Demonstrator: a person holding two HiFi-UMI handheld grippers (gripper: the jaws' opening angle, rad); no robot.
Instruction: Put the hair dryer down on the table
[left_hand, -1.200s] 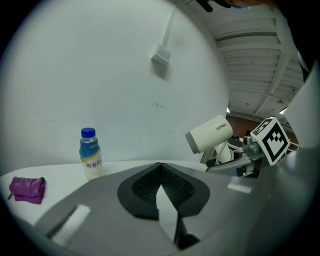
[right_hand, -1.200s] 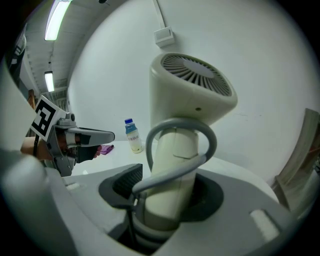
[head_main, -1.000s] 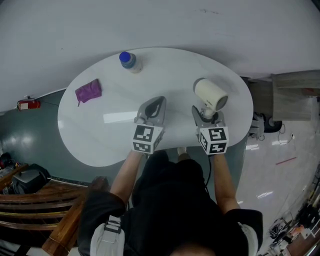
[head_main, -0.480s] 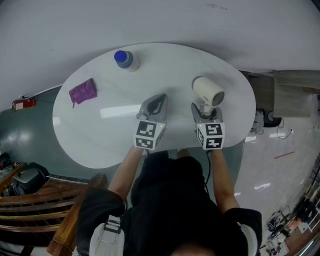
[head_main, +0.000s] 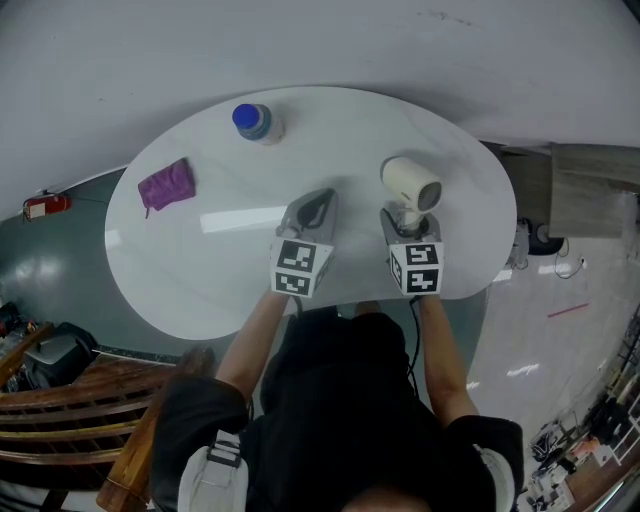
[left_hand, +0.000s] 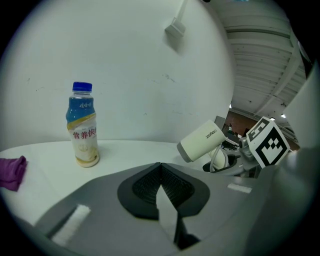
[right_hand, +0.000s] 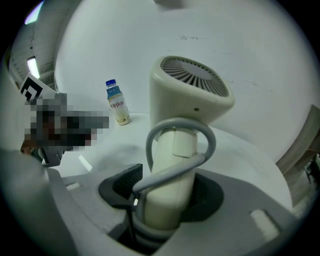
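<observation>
R gripper (head_main: 403, 225) holds the dryer (head_main: 410, 185) upright by its handle, jaws clamped, over the table (head_main: 200, 280). L gripper (head_main: 308, 210) hovers beside, jaws together w/ nothing between; bottle (head_main: 255, 122), cloth (head_main: 166, 184) lie beyond.

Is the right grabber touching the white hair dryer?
Touching. The right gripper view shows the right gripper clamping the handle of the cream plastic hair dryer.

Wall (head_main: 300, 40): plain white, facing me.
Table (head_main: 190, 270): white oval, below me.
Floor (head_main: 565, 340): glossy, reflecting lights.
Slats (head_main: 70, 415): wooden, at my left.
</observation>
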